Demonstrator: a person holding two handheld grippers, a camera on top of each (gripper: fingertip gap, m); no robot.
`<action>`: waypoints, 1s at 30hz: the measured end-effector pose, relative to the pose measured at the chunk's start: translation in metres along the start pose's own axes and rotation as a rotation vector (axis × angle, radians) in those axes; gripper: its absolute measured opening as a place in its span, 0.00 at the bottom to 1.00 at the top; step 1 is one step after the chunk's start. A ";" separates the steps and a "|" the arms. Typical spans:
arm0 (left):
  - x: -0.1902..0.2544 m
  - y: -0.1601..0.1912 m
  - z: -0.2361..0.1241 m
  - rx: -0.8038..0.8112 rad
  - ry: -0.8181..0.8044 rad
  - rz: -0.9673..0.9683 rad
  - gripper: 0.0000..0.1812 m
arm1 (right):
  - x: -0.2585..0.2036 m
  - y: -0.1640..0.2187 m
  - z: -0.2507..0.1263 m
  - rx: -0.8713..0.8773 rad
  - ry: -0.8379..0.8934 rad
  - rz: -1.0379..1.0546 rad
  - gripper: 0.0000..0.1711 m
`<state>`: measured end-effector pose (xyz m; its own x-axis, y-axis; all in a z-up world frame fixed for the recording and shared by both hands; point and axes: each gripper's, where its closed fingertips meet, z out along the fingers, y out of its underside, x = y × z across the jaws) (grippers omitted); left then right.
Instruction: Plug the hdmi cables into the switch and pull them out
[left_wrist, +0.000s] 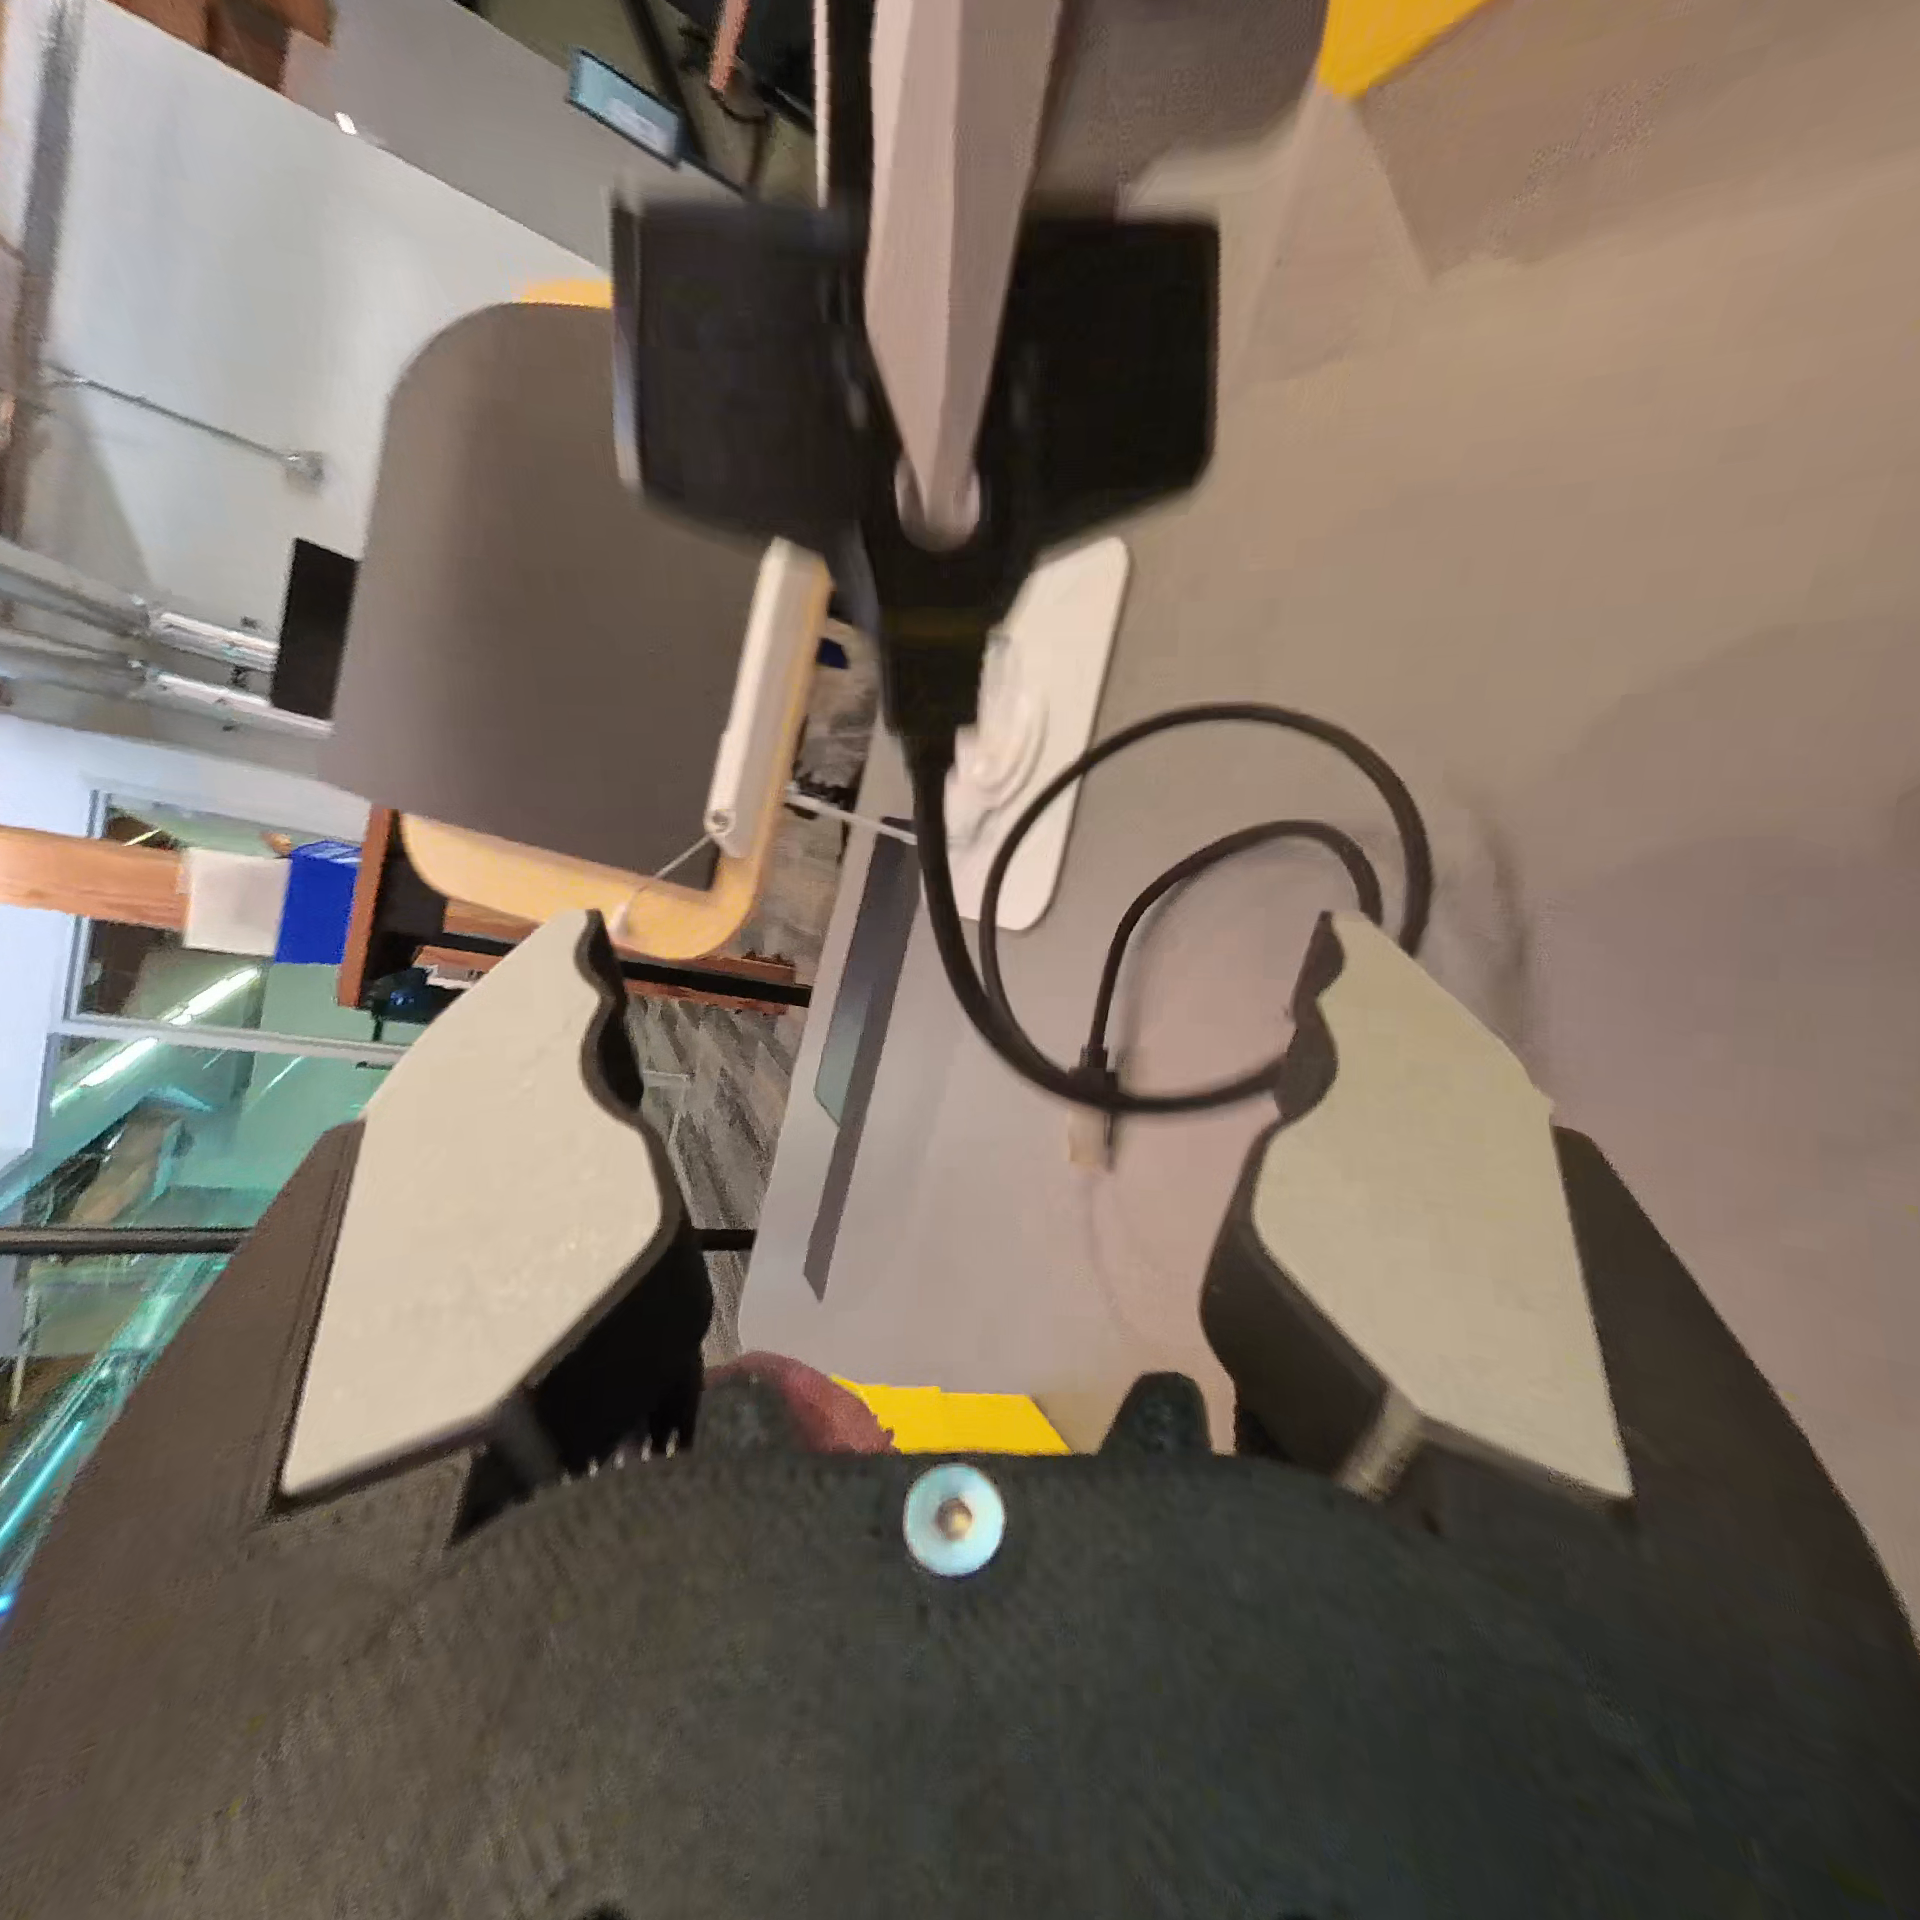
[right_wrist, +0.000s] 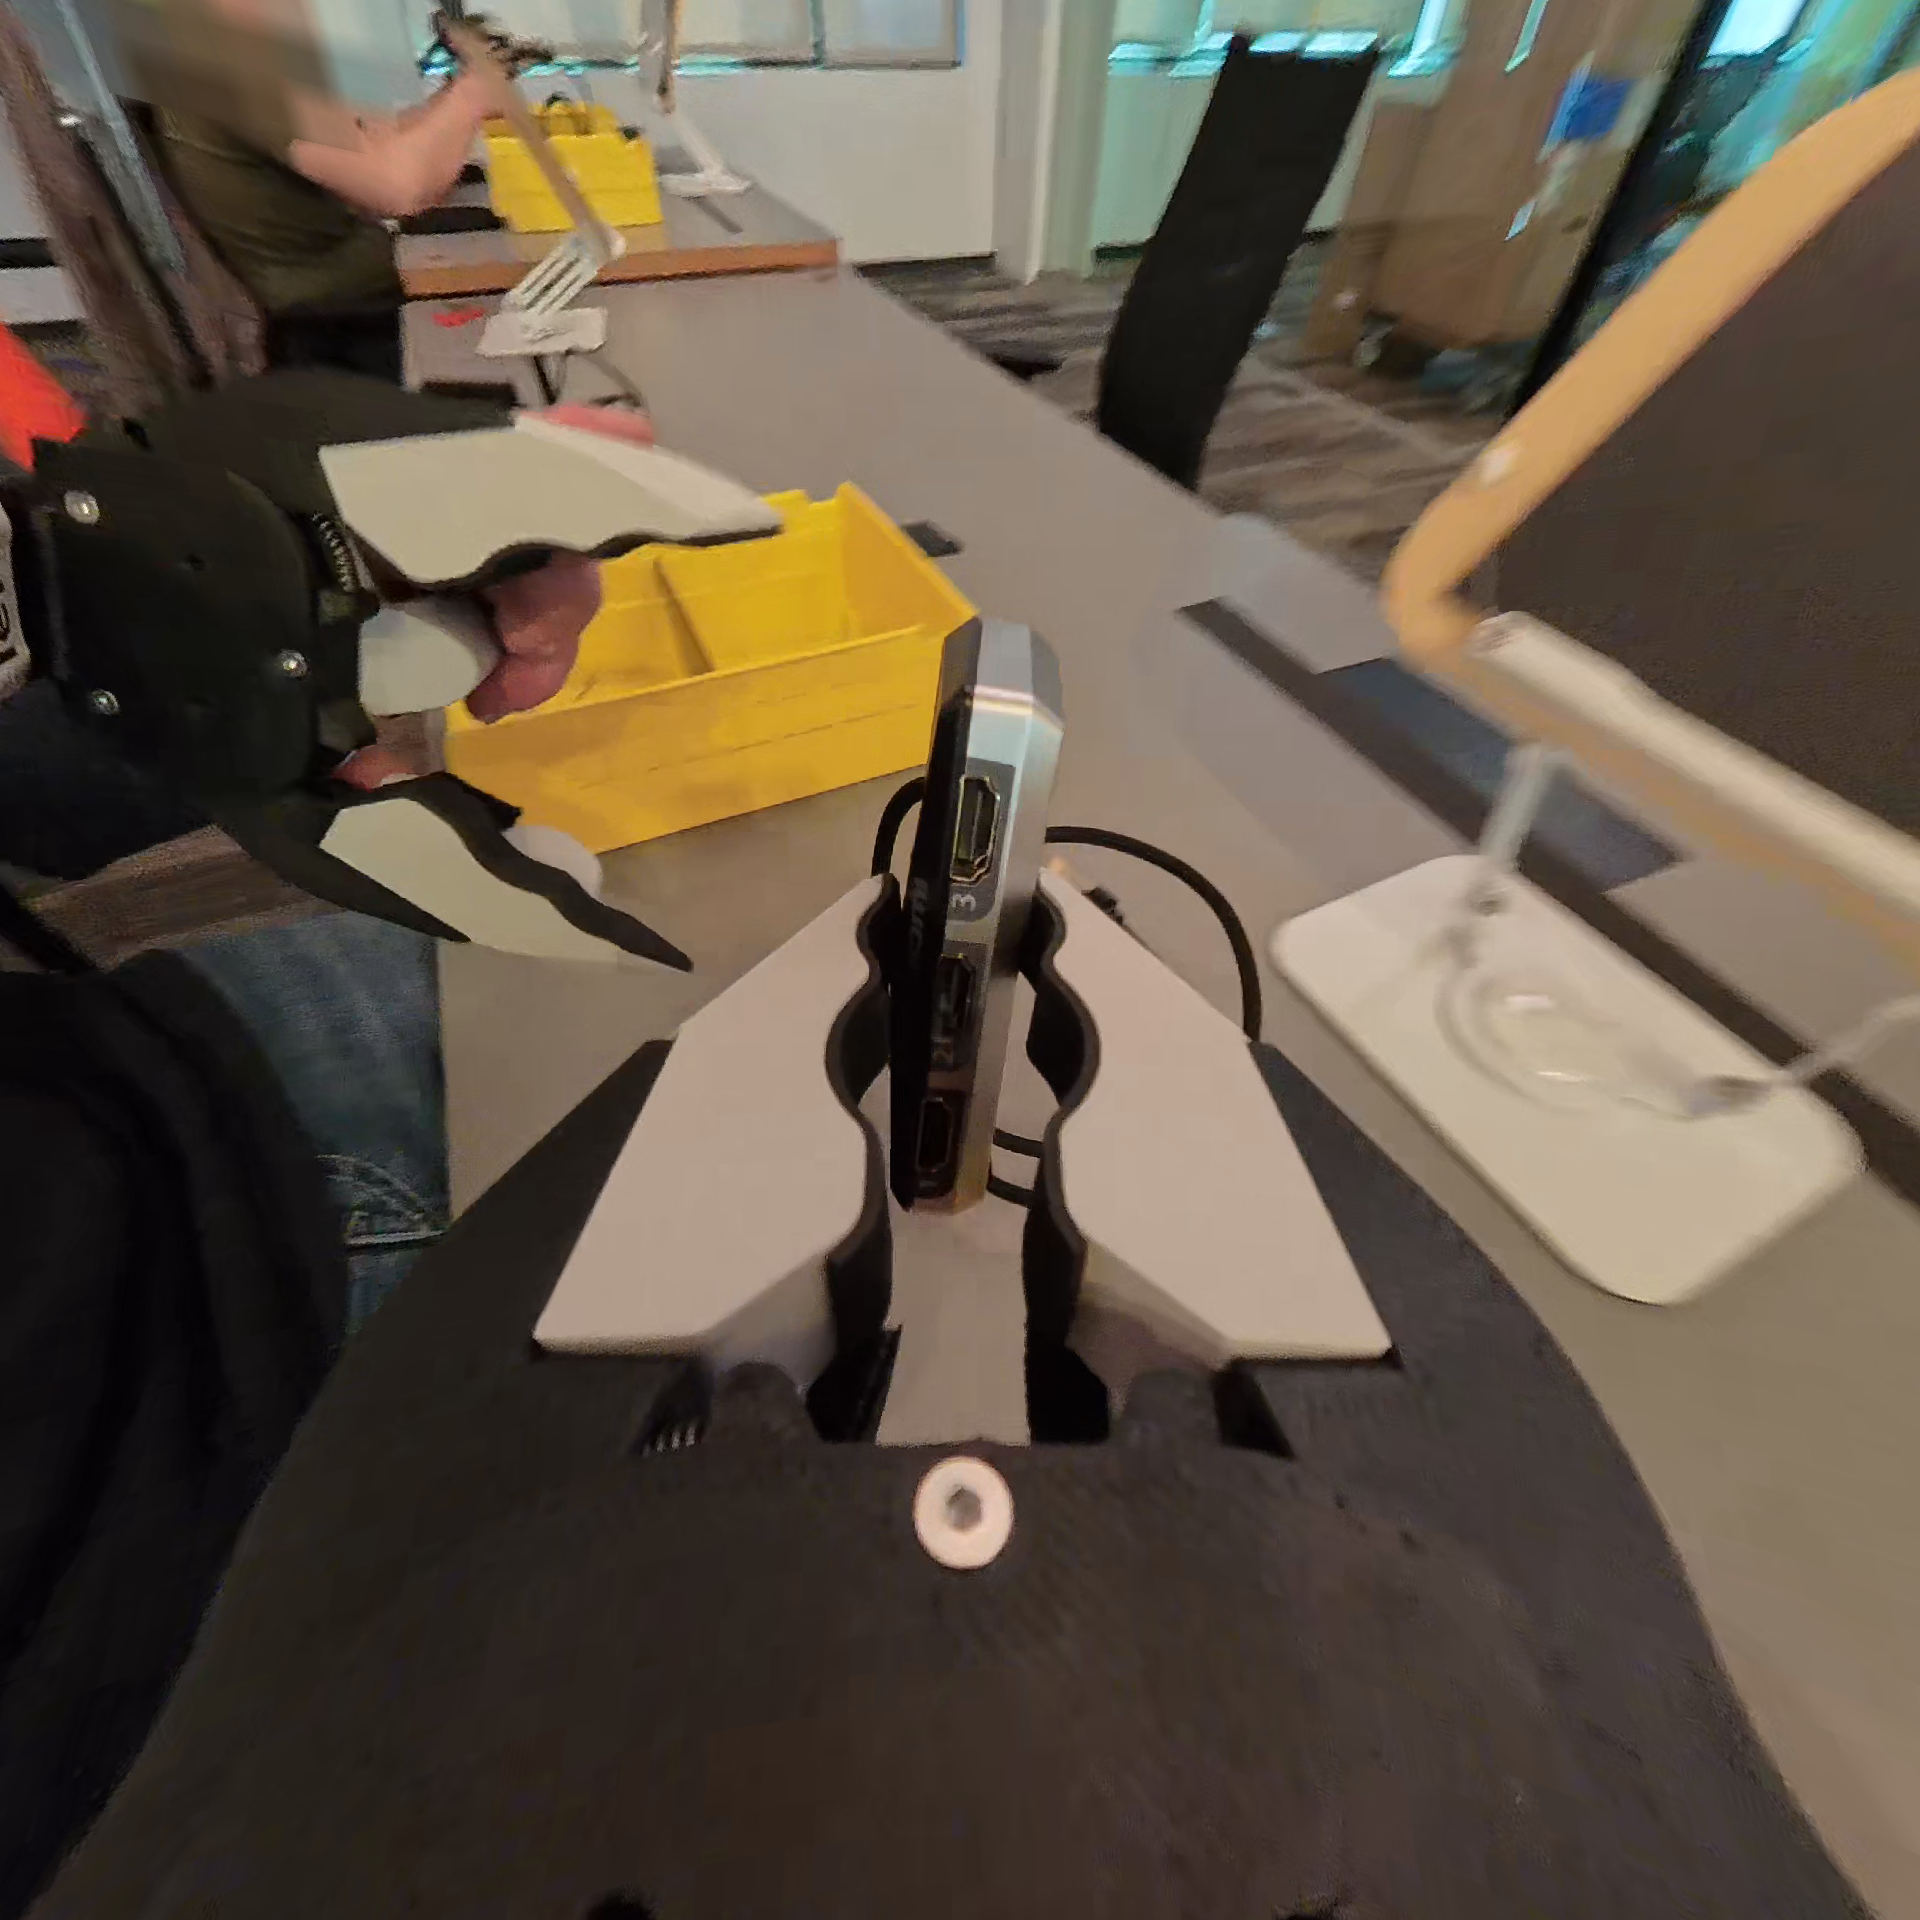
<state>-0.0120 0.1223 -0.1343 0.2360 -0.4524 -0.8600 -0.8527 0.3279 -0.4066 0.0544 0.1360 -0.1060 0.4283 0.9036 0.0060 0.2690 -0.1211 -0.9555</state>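
HDMI switch (right_wrist: 977, 914), a slim box with a black face and a silver edge, stands on end above the grey worktop (right_wrist: 831, 395), clamped between the jaws of the right gripper (right_wrist: 961, 914). Its edge with three ports faces the right wrist camera, and all three ports are bare. A thin black cable (left_wrist: 1195, 904) leaves the far side of the switch and curls in loose loops over the worktop; in the left wrist view it hangs from the lower end of the switch, with a small tie around the loops.

Left gripper (right_wrist: 644, 748) hangs to the left of the switch, apart from it, with its jaws wide apart and nothing between them; the person's fingers (right_wrist: 535, 644) show behind them. In the left wrist view the same jaws frame the cable loops and the blurred switch beyond, which is held from above by the pale fingers of the right gripper.

Behind the left gripper a yellow bin (right_wrist: 727, 665) with dividers sits on the worktop. Toward the right edge of the worktop lies a white flat base (right_wrist: 1558, 1101) of a lamp, with a tan curved arm (right_wrist: 1538, 436) rising from it. Farther off, another person (right_wrist: 281, 177) works at a second table that carries more yellow bins.
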 end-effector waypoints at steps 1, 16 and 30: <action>-0.006 0.000 -0.003 0.010 -0.020 -0.010 0.64 | 0.010 -0.011 -0.017 0.017 0.035 -0.016 0.12; 0.026 0.048 0.012 -0.080 0.070 -0.109 0.61 | 0.140 -0.113 -0.269 0.012 0.566 -0.204 0.11; 0.057 0.074 0.024 -0.161 0.145 -0.114 0.61 | 0.162 -0.175 -0.331 0.359 0.698 -0.224 0.11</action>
<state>-0.0507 0.1408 -0.2204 0.2755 -0.5969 -0.7535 -0.8903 0.1372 -0.4342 0.3626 0.1678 0.1601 0.8677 0.4127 0.2771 0.1699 0.2776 -0.9455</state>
